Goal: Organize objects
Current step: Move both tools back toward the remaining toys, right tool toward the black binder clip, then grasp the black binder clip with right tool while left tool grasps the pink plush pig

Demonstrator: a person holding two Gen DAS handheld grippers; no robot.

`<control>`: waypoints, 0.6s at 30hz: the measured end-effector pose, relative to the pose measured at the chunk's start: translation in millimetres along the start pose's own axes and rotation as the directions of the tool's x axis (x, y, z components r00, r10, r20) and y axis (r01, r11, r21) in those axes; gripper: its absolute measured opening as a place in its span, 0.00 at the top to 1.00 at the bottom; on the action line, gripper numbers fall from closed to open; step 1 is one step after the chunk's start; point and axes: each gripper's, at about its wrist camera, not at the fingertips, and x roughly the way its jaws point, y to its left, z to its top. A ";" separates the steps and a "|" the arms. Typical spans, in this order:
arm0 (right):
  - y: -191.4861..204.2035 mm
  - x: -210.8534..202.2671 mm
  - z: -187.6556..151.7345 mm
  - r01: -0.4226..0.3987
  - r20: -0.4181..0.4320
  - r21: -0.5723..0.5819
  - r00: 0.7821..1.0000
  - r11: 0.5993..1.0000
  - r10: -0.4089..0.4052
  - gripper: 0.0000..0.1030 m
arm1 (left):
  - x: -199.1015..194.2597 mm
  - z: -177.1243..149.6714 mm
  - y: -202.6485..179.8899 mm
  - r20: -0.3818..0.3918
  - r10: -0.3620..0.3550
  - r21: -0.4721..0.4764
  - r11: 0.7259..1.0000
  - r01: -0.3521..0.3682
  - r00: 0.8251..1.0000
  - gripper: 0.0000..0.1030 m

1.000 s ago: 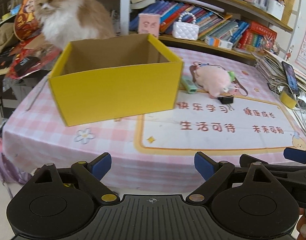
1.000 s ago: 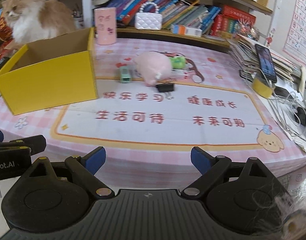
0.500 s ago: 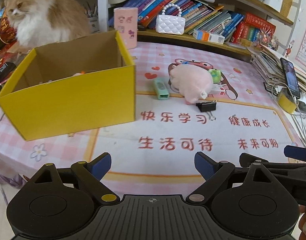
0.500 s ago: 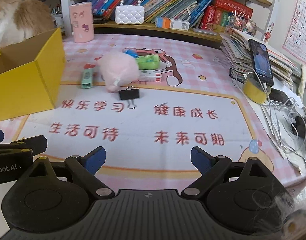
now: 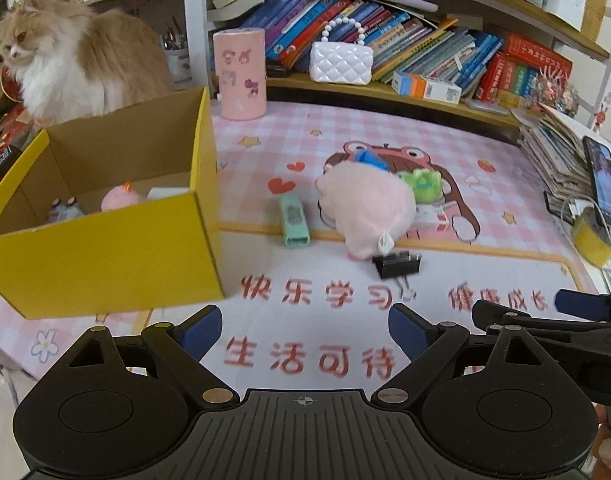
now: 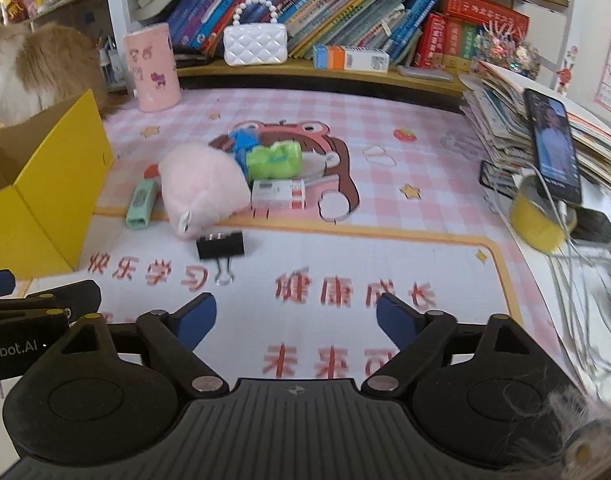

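Note:
A yellow cardboard box stands open at the left of the pink mat, with a few small things inside. Beside it lie a mint green stapler, a pink plush toy, a black binder clip, a green toy, a blue toy and a small white and red carton. My left gripper hovers open over the mat's front. My right gripper has nothing between its fingers and its jaws are closing.
A fluffy orange and white cat sits behind the box. A pink canister and white purse stand by the bookshelf. At the right are a stack of books, a phone, a yellow tape roll and cables.
Both grippers have moved forward over the table toward the toys, so box and toys look nearer. The right gripper's fingers stand slightly closer together.

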 end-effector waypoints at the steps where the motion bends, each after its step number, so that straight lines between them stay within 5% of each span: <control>1: -1.9 2.8 2.9 -0.011 0.006 -0.005 1.000 1.000 0.011 0.24 | 1.3 3.1 -2.0 0.000 0.000 -0.007 1.000 0.000 1.000 0.10; 9: 0.2 34.8 12.0 -0.130 0.038 -0.104 0.990 0.986 0.134 0.41 | 0.6 35.3 -10.6 0.060 0.033 -0.063 0.998 -0.029 0.998 0.10; 18: 28.0 78.6 16.4 -0.215 0.025 -0.163 0.975 0.963 0.222 0.42 | -15.6 55.5 -4.8 0.102 0.120 -0.087 0.990 -0.111 0.988 0.10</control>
